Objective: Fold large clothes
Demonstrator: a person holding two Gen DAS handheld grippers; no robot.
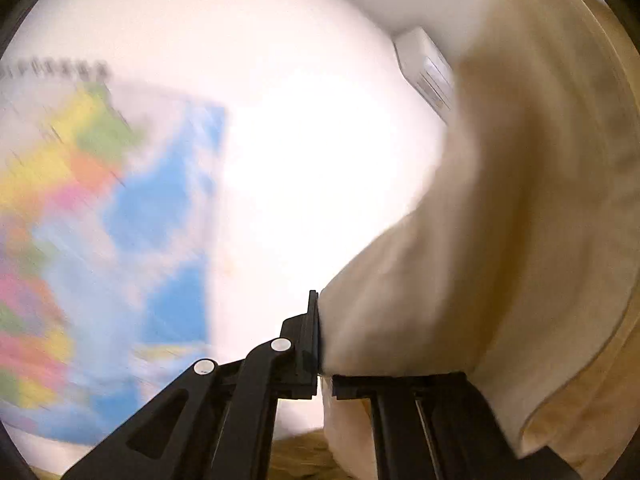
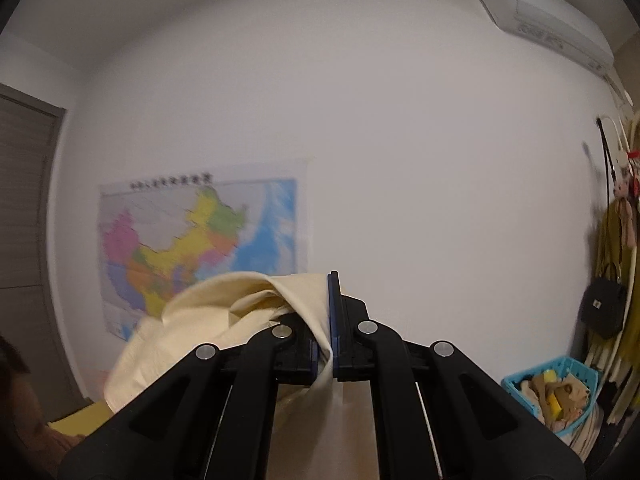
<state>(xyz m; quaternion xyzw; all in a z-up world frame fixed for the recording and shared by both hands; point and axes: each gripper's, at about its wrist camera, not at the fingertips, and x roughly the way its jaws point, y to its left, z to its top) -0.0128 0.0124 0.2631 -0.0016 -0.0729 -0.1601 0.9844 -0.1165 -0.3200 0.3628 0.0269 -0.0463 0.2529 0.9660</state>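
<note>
A large cream-coloured garment (image 1: 520,220) is held up in the air. My left gripper (image 1: 320,340) is shut on its edge; the cloth drapes over and hides the right finger and fills the right half of the left wrist view. My right gripper (image 2: 333,320) is shut on another part of the same garment (image 2: 192,320), which bunches to the left over the left finger and hangs down between the jaws. Both grippers point up toward the wall.
A coloured map poster (image 2: 200,248) hangs on the white wall (image 2: 420,200). An air conditioner (image 2: 540,12) is mounted high on the right. A blue basket (image 2: 552,392) of items and hanging bags (image 2: 604,308) stand at the right. A grey door (image 2: 24,200) is at the left.
</note>
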